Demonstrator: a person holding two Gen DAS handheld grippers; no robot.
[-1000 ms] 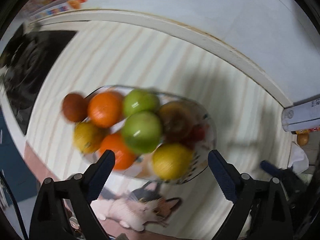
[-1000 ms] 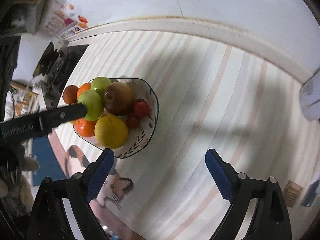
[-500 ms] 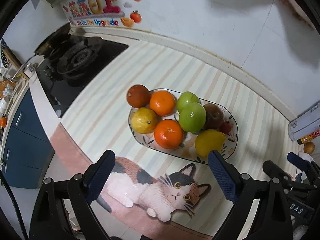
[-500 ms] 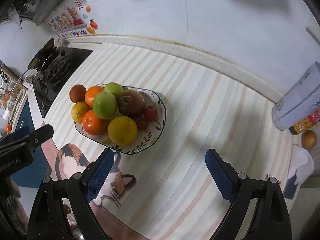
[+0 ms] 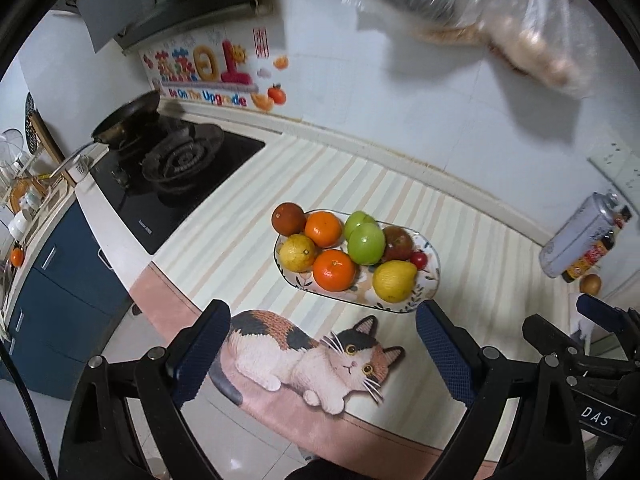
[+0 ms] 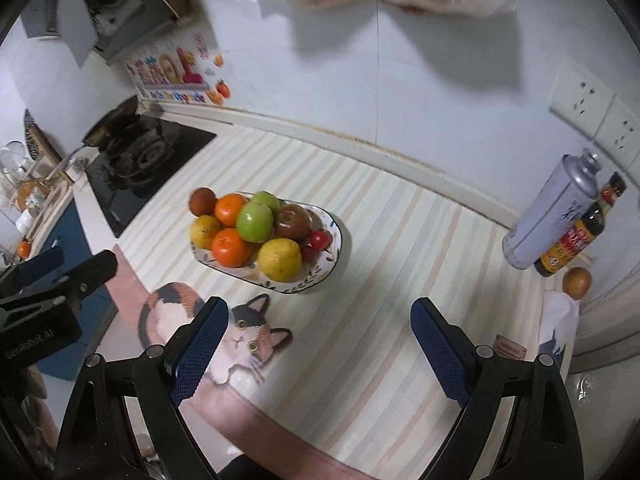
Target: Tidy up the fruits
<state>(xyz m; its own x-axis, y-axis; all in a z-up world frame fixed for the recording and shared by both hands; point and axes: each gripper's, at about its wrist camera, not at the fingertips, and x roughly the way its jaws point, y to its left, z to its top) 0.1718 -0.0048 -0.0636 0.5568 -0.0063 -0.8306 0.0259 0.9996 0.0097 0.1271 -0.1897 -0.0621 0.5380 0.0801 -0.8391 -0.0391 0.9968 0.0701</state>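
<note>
Left claw point(image 5: 322, 348) open, empty, low in frame above cat-print mat point(image 5: 316, 364). Right claw point(image 6: 320, 346) likewise open, empty. Oval fruit dish point(image 5: 431, 280) mid-frame on striped tabletop point(image 6: 400, 240), piled with oranges, green apples, lemons, tomatoes. Gas stove point(image 5: 176, 164) at left.

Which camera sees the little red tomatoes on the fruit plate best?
The right wrist view: two tomatoes show at the plate edge, unblocked. In the left wrist view only one tomato peeks out behind the yellow fruit.
</note>
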